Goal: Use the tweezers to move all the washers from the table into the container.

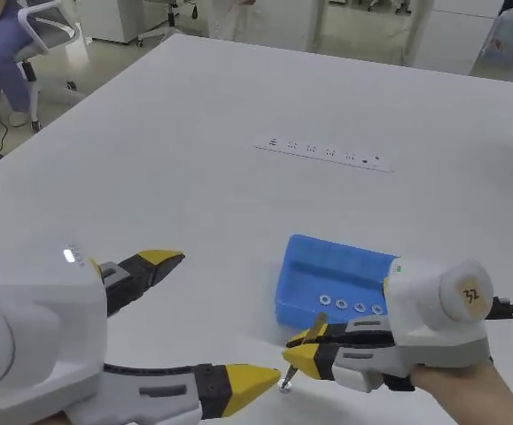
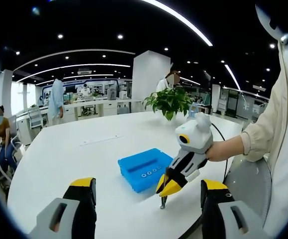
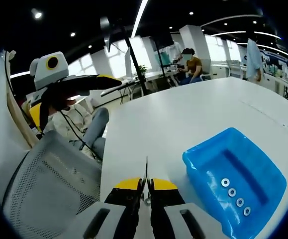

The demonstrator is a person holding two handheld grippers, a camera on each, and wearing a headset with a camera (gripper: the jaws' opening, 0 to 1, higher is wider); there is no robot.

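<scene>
Blue container (image 1: 327, 262), white table (image 1: 194, 177).

- You stood at a broad white table (image 1: 194, 133) with a power strip (image 1: 322, 152) lying on it.
- A potted plant (image 2: 169, 102) sat at its far end.
- Long light strips (image 2: 183, 22) crossed the dark ceiling above you.

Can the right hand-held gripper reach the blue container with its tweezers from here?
Probably yes: the right hand-held gripper, shut on the tweezers, sits right beside the open-topped blue container, with nothing standing between them.
</scene>
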